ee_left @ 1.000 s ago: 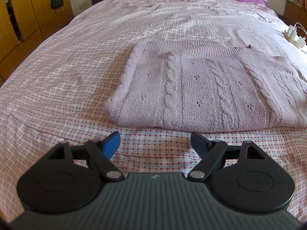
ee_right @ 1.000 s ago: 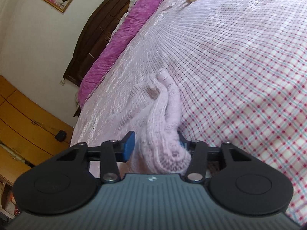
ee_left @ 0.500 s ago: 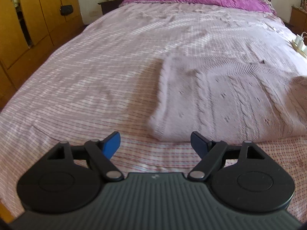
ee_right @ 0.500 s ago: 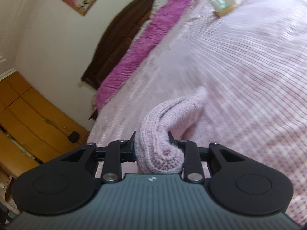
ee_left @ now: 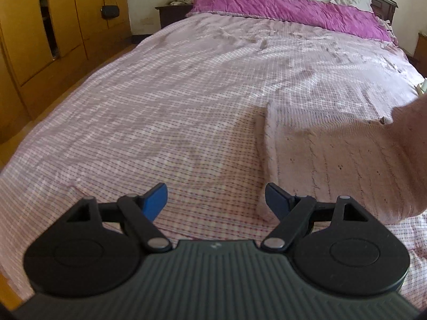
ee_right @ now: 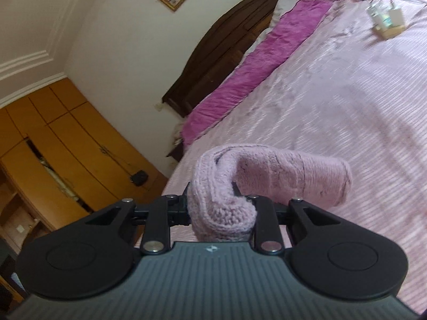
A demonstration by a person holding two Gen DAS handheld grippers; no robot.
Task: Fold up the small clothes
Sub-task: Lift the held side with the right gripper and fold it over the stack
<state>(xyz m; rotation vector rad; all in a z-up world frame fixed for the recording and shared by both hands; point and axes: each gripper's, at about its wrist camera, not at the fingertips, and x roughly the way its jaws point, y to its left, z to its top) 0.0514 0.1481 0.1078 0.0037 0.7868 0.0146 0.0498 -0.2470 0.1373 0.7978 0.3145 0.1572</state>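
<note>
A wide bed [ee_left: 165, 112] covered in a pink checked sheet is filling most of both views, with a magenta quilt [ee_left: 288, 10] lying across its head against a dark wooden headboard [ee_right: 221, 42]. Yellow-brown wardrobes [ee_left: 40, 32] are standing along the wall beside it, a small black bag [ee_left: 110, 12] hanging on one door. The pale pink knitted sweater [ee_left: 341, 165] is lying on the sheet at the right of the left wrist view, its right-hand part rising off the bed toward the frame edge. The left gripper [ee_left: 215, 198] is hovering over bare sheet just beside the sweater's near left corner, its blue-padded jaws standing wide apart with nothing between them. The right gripper [ee_right: 220, 208] is pinching a thick bunched roll of the sweater [ee_right: 221, 186]; its jaws have just been closing on the knit, and the fabric is curling up and over to the right above the bed. A white charger block [ee_right: 387, 18] is resting on the sheet far off.
</note>
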